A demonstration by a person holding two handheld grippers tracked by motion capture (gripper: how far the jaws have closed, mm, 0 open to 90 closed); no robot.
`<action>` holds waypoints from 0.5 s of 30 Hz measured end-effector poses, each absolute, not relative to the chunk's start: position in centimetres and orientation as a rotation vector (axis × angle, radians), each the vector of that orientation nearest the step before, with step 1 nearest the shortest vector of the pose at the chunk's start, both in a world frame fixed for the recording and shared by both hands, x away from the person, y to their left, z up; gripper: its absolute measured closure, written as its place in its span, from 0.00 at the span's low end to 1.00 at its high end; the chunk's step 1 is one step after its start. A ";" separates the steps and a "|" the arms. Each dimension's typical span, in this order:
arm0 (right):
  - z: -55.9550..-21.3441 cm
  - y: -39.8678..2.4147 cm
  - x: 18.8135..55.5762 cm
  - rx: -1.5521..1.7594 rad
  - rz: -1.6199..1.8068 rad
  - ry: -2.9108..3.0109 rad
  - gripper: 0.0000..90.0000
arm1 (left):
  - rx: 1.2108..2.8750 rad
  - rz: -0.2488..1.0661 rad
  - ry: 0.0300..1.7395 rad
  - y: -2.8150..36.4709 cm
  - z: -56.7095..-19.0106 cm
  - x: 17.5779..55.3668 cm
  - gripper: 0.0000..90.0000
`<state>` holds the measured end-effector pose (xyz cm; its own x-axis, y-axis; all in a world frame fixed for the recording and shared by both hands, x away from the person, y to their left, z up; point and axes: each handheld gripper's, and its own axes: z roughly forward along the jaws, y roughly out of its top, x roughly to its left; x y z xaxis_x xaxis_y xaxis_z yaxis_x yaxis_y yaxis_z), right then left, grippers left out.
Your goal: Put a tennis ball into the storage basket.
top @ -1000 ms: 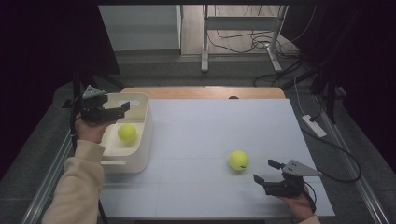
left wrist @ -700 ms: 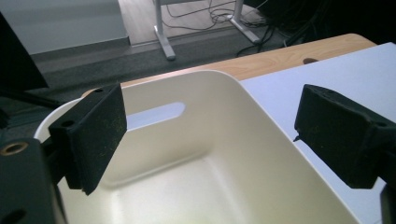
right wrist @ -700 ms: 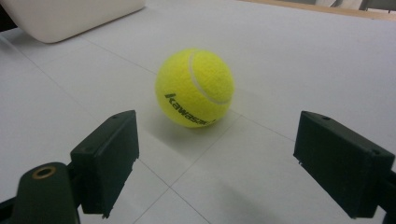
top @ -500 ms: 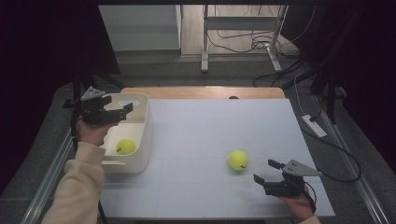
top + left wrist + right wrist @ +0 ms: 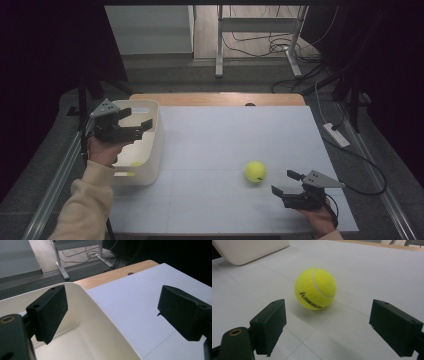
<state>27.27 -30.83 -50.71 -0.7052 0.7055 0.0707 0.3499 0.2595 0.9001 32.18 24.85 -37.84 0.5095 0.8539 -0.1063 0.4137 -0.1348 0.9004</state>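
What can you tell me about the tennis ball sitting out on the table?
The tennis ball is bright yellow and fuzzy, with a curved white seam and dark "Kawasaki" lettering on its side. It rests alone on the white table top, touching nothing else. The right tool sits just short of it, jaws spread wide and aimed at it.

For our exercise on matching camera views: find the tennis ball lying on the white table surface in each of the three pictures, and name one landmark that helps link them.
High view: the tennis ball lies right of centre, just ahead of the right gripper.
Left gripper view: the ball is not in it.
Right gripper view: the ball sits centre, beyond the open jaws.
Shared landmark: the white bin, at the left in the high view, across the lower left in the left gripper view, top left in the right gripper view.
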 end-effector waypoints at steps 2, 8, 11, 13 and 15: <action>-50.7 -30.9 27.3 0.970 1.426 2.192 0.15 | 1.748 0.541 1.053 24.6 -37.8 31.9 0.12; -50.7 -30.9 27.5 0.977 1.433 2.182 0.15 | 1.753 0.514 1.010 23.7 -38.0 31.4 0.12; -50.7 -30.8 27.5 0.975 1.434 2.179 0.15 | 1.758 0.506 1.001 23.4 -38.2 31.3 0.12; -50.7 -30.9 27.5 0.976 1.430 2.179 0.16 | 1.758 0.496 0.991 23.1 -38.4 31.1 0.12; -50.6 -30.9 27.4 0.978 1.433 2.176 0.15 | 1.757 0.488 0.982 23.0 -38.5 31.0 0.12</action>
<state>27.39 -30.92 -50.63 -0.6973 0.7128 0.0759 0.3511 0.2473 0.9031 30.99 22.96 -38.52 0.5851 0.8020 -0.1202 0.3888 -0.1474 0.9095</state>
